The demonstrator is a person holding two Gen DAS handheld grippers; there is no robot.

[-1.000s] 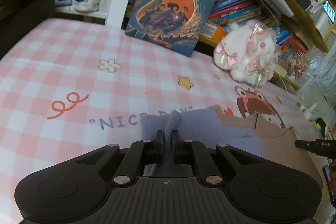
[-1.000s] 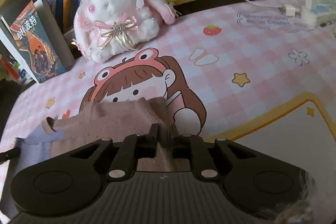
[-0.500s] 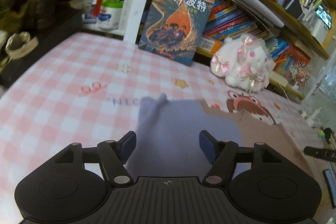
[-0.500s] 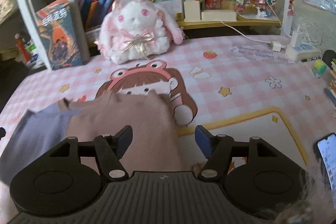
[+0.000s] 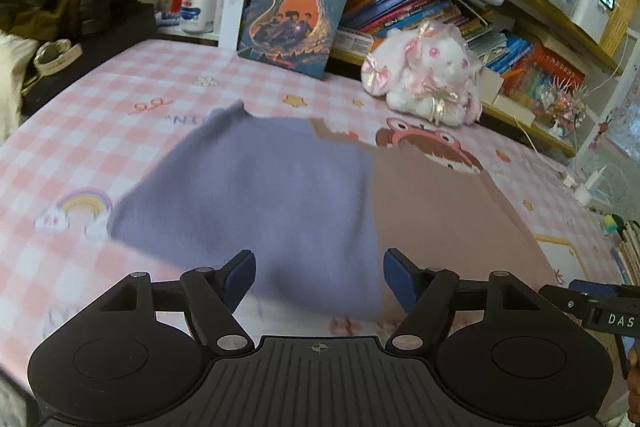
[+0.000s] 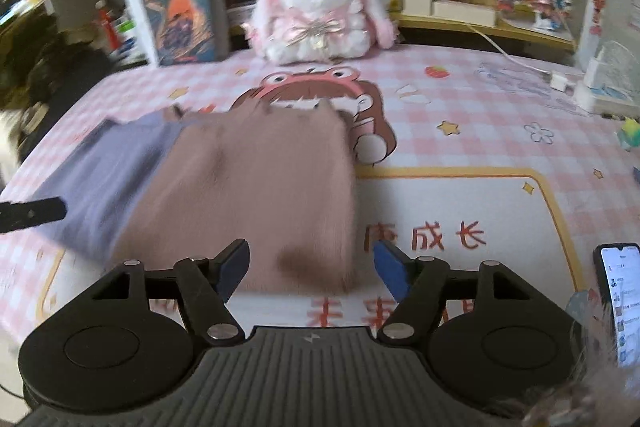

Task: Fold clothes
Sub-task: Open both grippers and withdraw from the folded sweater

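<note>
Your left gripper [image 5: 319, 269] and right gripper [image 6: 310, 265] both gape wide, holding nothing (blurry); garment [image 6: 256, 187] flat on mat [image 6: 480, 131].

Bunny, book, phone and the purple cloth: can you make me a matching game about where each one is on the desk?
Things:
1. plush bunny
2. Harry Potter book
3. phone
4. purple part of the cloth

Places:
A. flat on the mat, ahead of the open left gripper
B. leaning upright against the shelf
C. sitting at the back of the mat, by the shelf
D. lying at the right edge of the right wrist view

Pairs: 1-C, 2-B, 3-D, 4-A
</note>
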